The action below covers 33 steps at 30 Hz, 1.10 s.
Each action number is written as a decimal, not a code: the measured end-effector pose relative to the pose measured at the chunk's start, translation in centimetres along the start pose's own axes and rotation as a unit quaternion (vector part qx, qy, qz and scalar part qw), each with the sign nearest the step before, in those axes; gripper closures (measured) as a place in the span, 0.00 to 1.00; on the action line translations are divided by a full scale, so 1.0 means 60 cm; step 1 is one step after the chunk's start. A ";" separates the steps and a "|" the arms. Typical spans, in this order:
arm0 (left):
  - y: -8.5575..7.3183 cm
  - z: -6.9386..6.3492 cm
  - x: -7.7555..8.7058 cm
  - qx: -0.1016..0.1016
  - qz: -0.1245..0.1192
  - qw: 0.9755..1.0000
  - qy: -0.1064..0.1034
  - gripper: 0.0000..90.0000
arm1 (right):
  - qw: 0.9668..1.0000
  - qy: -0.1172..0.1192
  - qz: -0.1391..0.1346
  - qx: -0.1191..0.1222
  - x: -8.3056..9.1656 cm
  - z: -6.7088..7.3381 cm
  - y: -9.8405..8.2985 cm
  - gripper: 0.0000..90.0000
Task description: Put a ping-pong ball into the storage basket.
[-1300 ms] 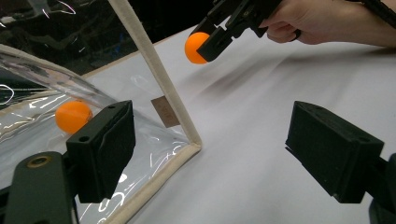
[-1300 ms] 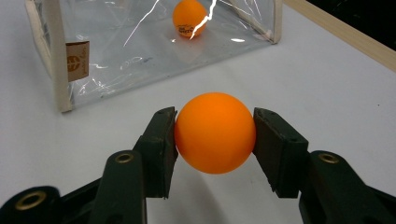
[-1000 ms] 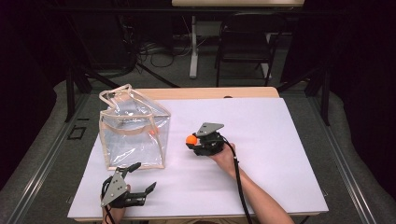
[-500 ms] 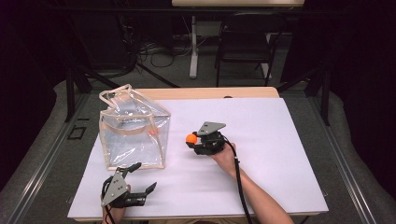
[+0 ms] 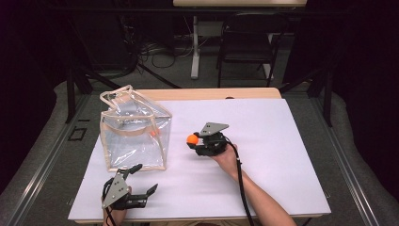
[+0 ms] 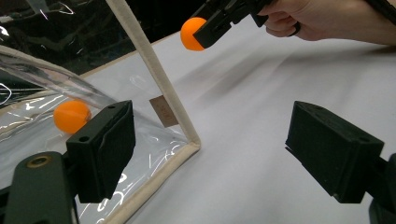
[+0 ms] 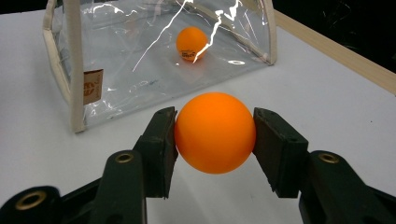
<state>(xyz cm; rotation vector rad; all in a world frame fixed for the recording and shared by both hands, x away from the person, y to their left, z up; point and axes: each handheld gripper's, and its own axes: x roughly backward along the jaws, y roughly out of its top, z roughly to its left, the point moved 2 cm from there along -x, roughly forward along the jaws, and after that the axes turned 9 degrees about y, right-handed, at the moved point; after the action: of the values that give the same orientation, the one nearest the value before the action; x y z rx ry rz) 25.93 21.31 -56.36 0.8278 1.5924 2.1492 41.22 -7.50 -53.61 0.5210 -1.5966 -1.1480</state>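
We read the work in hand as loading orange ping-pong balls into the clear plastic bag, and it looks partly done. One ball already lies inside the bag on its floor — seen through the film straight ahead of our right jaws, and just behind the left jaw in the left gripper view.

The second ball is clamped between the jaws of our right gripper; both pads press on its sides and it hangs clear of the white bench. From above, that gripper sits just beside the bag's right wall, with the ball at the jaw tips facing the bag, a gap between them.

Our left gripper rests near the bench's front edge, just in front of the bag's near corner. Its jaws stand wide apart with nothing between them — the bag's cloth-bound edge rises ahead, between the two jaws in that view, untouched.

What is left, as we judge it: carry the gripped ball up over the bag's rim, where the handles stand, and let it go inside. Whether the left jaws need to steady the soft bag we cannot tell.
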 end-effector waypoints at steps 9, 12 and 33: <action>0.000 0.000 0.001 0.000 0.000 1.000 0.000 0.17 | 1.000 0.003 -0.007 0.000 0.001 0.004 0.004 0.56; 0.000 0.000 0.001 0.000 0.000 1.000 0.000 0.17 | 1.000 0.003 -0.010 0.002 0.001 0.005 0.006 0.56; 0.000 0.001 0.002 0.000 -0.001 1.000 0.003 0.17 | 1.000 0.008 -0.027 0.011 0.010 0.010 0.027 0.56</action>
<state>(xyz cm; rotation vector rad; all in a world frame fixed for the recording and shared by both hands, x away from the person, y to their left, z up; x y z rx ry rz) 25.89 21.42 -56.32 0.8201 1.5969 2.1529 40.82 -7.01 -51.93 0.5892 -1.5913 -1.1652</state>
